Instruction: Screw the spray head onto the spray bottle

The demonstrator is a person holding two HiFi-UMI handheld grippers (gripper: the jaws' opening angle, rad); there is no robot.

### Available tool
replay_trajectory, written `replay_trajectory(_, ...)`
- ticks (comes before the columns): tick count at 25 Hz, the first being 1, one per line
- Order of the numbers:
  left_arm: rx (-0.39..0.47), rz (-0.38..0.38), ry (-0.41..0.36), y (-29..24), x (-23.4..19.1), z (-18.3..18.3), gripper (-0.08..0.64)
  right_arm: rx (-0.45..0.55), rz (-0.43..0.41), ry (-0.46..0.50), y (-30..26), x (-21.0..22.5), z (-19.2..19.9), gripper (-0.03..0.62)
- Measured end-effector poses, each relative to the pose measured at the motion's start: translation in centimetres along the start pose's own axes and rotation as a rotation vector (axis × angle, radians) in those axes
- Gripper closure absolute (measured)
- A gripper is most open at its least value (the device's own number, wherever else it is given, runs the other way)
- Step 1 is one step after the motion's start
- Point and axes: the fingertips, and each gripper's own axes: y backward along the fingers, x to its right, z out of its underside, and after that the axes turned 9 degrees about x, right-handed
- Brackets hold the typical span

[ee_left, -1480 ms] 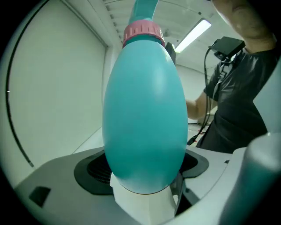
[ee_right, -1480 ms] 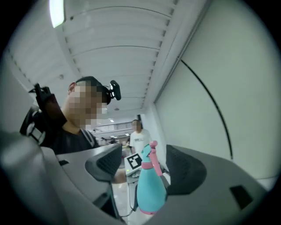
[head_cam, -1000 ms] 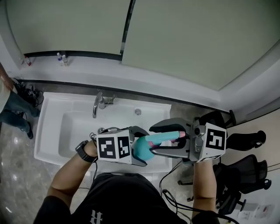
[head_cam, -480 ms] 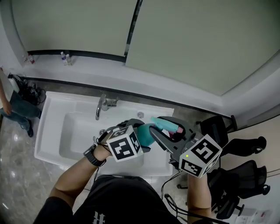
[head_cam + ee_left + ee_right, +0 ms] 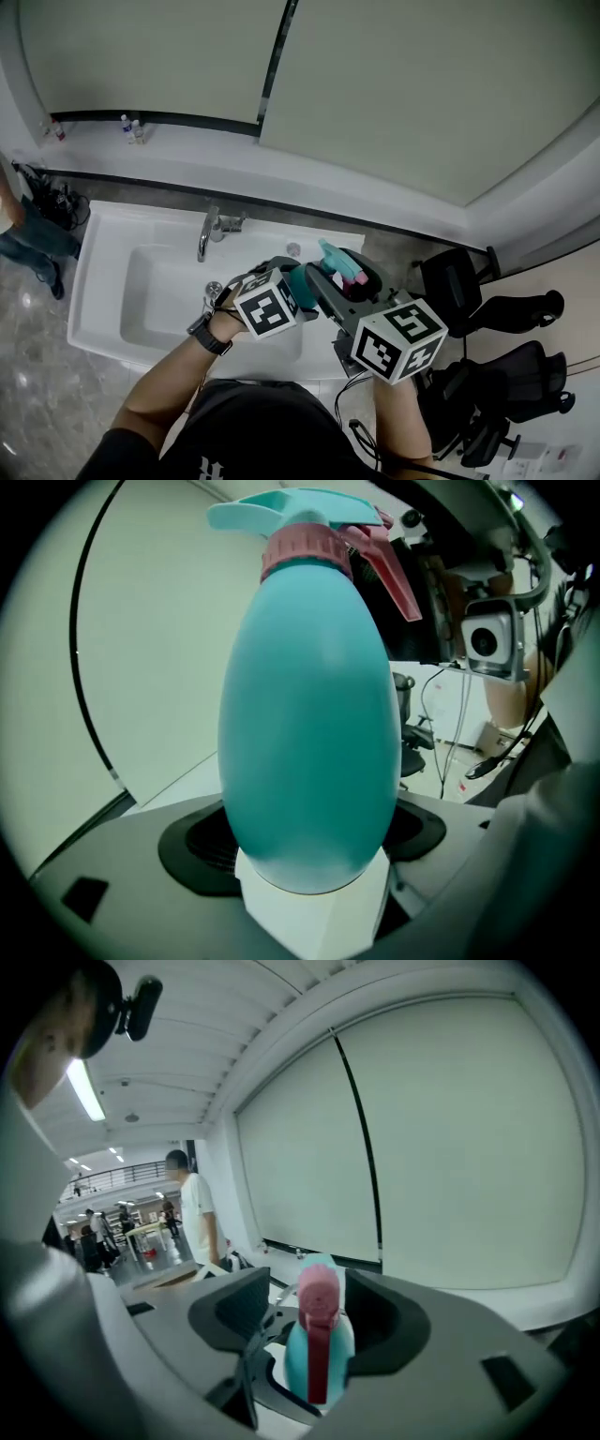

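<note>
Left gripper: jaws spread wide, clamped on belly of teal spray bottle.
Right gripper: jaws just been opening; spray head between them, one pad clear of it, no squeeze.
Spray head sits on bottle neck, pink collar at joint.
Both held over near right part of white sink; tap at far left.

Plenty of free room over the white sink, left of middle. Tap sticking up at its back edge. Middle packed tight with left gripper, right gripper and spray bottle. Black chairs crowding lower right. Person standing at far left edge.
</note>
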Motion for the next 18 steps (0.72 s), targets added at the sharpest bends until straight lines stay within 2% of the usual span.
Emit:
replay_trajectory(2,0.034,0.081,-0.006,0.4,1.0,-0.6,0.135,0.024,-0.117,-0.004,1.4,-1.4,-1.1,0.333)
replay_trajectory(5,0.054,0.229,-0.047,1.5,3.3,-1.0,0.135,0.091,-0.376,-0.009,6.1,-3.1,-3.2,0.333)
replay_trajectory(7,0.062,0.34,-0.09,2.7,5.1,-1.2,0.135,0.188,-0.559,-0.066,9.7,-2.5,-4.7,0.333)
replay_trajectory(9,0.082,0.45,-0.125,4.0,6.9,-1.9,0.135,0.28,-0.708,-0.163,11.4,-0.9,-5.4,0.333)
replay_trajectory(11,0.107,0.547,-0.158,5.2,8.8,-2.8,0.135,0.308,-0.809,-0.231,10.8,-0.4,-4.8,0.333)
replay_trajectory(13,0.121,0.624,-0.194,5.9,10.5,-3.6,0.135,0.287,-0.895,-0.239,9.8,-1.6,-3.8,0.331)
replay_trajectory(18,0.104,0.737,-0.26,6.6,13.0,-3.7,0.135,0.245,-1.11,-0.123,9.3,-6.5,-3.7,0.333)
